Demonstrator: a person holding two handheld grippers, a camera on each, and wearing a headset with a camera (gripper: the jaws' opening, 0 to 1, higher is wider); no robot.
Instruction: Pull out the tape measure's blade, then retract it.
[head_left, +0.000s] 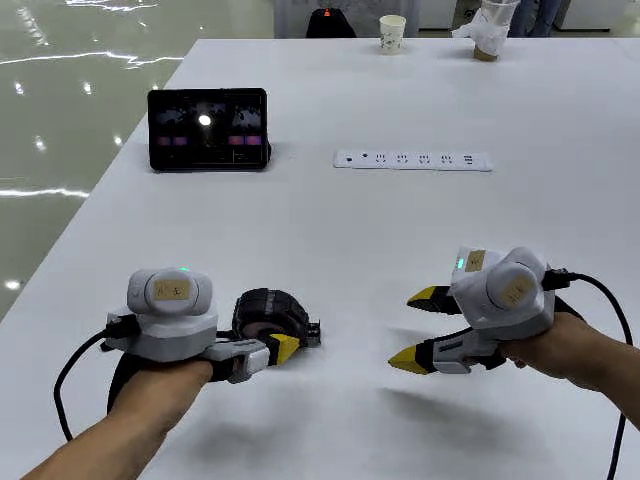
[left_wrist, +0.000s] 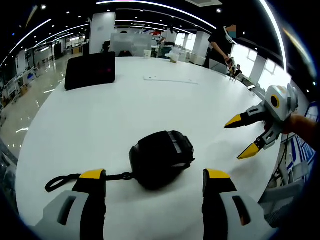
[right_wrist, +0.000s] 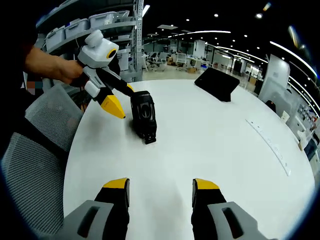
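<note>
On the white bench (head_left: 330, 230), the left gripper (head_left: 283, 338) sits with a yellow fingertip just beside the black tape measure (head_left: 270, 312). The right gripper (head_left: 414, 328) is well apart from it, its yellow-tipped fingers (head_left: 408, 360) spread wide. Farther back a dark tablet (head_left: 208, 128) stands near a white power strip (head_left: 413, 160), and a paper cup (head_left: 393, 33) stands at the far edge.

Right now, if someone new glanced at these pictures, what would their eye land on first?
The chunky black tape measure lying on the white table, right at the open yellow-tipped jaws of the left gripper, blade not drawn out. Next, the right gripper, also open, held off to the other side and pointing toward it. Farther back stand a dark tablet and a white power strip.
</note>
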